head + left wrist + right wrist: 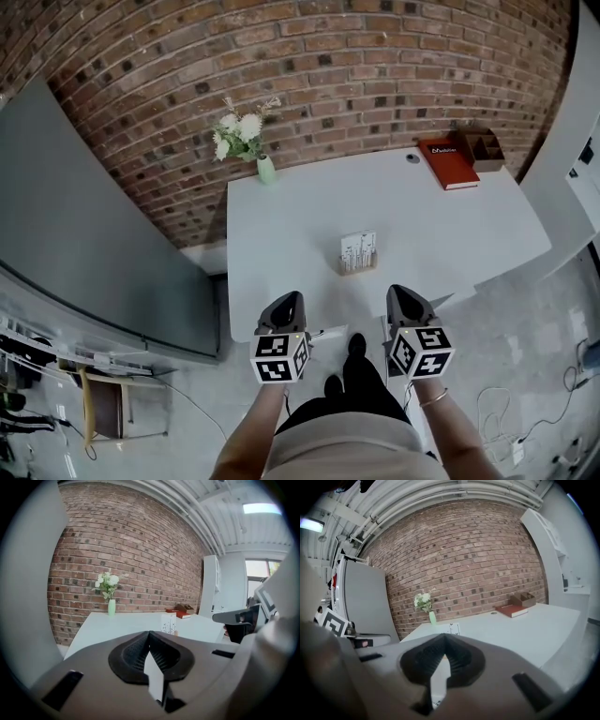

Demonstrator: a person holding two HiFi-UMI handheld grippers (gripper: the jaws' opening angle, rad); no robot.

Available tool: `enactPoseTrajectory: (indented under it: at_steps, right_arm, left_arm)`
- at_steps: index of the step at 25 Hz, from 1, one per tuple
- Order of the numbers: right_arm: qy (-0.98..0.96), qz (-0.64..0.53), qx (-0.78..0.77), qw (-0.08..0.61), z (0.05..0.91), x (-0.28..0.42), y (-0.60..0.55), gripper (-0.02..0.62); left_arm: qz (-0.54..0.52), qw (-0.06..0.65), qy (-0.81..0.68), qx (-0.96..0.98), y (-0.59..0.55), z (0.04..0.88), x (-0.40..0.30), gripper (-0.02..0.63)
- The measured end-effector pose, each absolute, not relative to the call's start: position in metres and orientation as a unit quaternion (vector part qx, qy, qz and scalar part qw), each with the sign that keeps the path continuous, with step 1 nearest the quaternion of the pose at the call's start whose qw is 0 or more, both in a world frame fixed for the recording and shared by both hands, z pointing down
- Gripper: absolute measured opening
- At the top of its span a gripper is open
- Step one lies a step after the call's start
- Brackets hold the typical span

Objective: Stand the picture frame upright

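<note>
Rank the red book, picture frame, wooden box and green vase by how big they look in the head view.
1. red book
2. picture frame and wooden box: too alike to rank
3. green vase

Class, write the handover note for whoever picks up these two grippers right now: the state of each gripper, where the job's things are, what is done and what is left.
Left gripper: shut, empty, held by the table's near edge.
Right gripper: shut, empty, also by the near edge.
Picture frame: upright on the white table, near its front middle, clear of both grippers.
Vase of flowers and red book: by the far edge.
Done: the frame appears to stand on its own.
Left: probably nothing; just check that it is steady.
</note>
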State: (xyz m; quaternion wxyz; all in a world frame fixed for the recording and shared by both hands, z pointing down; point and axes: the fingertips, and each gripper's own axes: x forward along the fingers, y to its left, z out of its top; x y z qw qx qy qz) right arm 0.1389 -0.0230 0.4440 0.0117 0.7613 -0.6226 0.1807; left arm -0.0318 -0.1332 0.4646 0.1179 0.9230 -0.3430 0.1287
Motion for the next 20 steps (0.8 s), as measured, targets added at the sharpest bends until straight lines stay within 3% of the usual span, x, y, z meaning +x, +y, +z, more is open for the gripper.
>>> enactPoseTrajectory:
  at_steps: [20]
  right_arm:
    - [-0.631, 0.161, 0.759, 0.024, 0.4421, 0.1296, -0.0207, 0.002]
  left_arm:
    - [0.104, 0.114, -0.321, 0.934, -0.1333, 0.4539, -0.0268, -0.006]
